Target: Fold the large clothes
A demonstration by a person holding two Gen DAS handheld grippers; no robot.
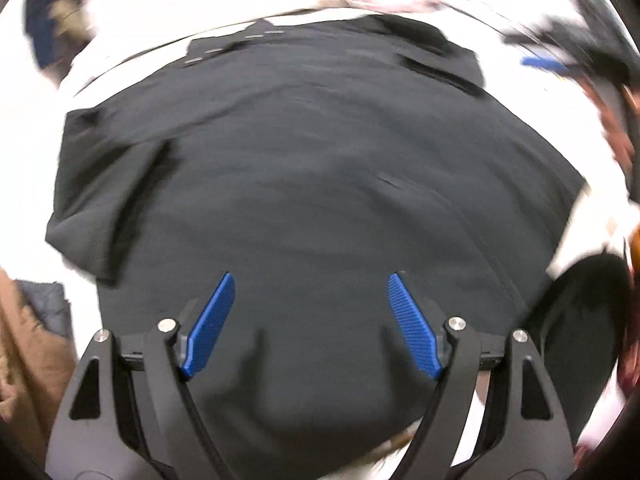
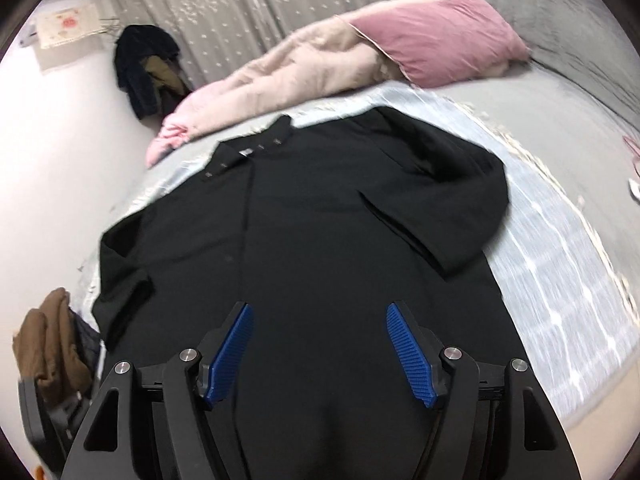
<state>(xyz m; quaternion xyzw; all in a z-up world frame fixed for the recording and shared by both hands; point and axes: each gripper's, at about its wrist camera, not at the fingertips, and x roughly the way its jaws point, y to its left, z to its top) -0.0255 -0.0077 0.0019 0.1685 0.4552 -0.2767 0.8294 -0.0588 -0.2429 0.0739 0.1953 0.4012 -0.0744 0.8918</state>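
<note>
A large black garment [image 2: 320, 220] with a buttoned placket lies spread on a pale blue cloth [image 2: 560, 272] on the bed. One sleeve is folded in across its body on the right; a short sleeve sticks out at the left. My right gripper [image 2: 319, 312] hangs above the garment's lower part, jaws wide apart with nothing between the blue pads [image 2: 408, 352]. In the left wrist view the same garment [image 1: 304, 184] fills the frame, blurred. My left gripper [image 1: 311, 280] hovers over its lower part, open and empty.
A pink pillow [image 2: 440, 36] and a pale quilt [image 2: 280, 80] lie at the head of the bed. Dark clothes [image 2: 144, 68] hang by the curtain. Brown clothing [image 2: 48, 344] sits on a stand at the left. A person's arm [image 1: 616, 136] shows at the right edge.
</note>
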